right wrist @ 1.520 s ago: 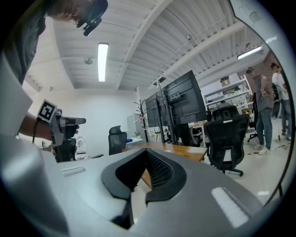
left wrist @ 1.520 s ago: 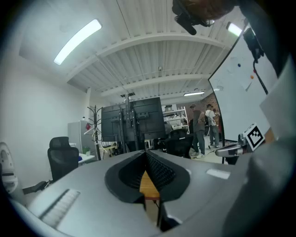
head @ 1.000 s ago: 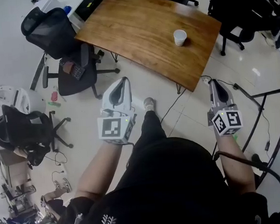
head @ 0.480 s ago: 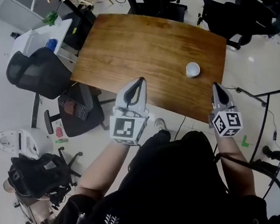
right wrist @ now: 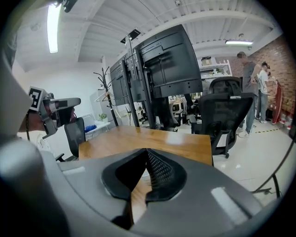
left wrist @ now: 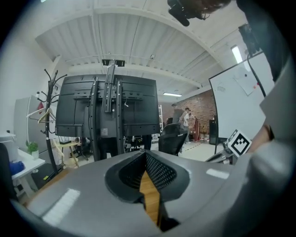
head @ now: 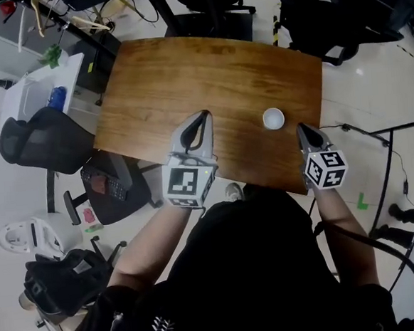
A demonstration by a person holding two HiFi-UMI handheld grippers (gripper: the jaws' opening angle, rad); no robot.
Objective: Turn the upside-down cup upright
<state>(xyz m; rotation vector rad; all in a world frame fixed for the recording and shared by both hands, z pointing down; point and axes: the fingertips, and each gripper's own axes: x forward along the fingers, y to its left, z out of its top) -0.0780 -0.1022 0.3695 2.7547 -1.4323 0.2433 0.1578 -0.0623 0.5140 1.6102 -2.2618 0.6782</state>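
Cup sits on the wooden table, on its right-hand part not far from the near edge, w/ nothing else on the top.

Starting at the jaws: the right gripper has its jaws pressed together, tips meeting, nothing pinched (in its own view a sliver of white, prob. the cup, peeks just behind the closed tips). The left gripper reads the same: jaws together at the tips, empty, only bare wood showing below them. Both hover over the table's near edge. The right one is near the cup, just to its right and not touching. The left is well apart from it.

We judge the step in hand to be the approach, w/ the grip not yet begun. To do it well we'd spread the right jaws before reaching the cup and come at its side wall low and roughly level. We'd pinch mid-wall lightly, since a thin white cup would likely dent under a hard squeeze. Then lift clear of the wood, roll the wrist half a turn, set it on its base and release. From above we can't confirm which end is up, so we'd check the rim on the way in.

Count: 1 cup, 1 table, 2 grippers, and 4 black office chairs that we can make out round the table.
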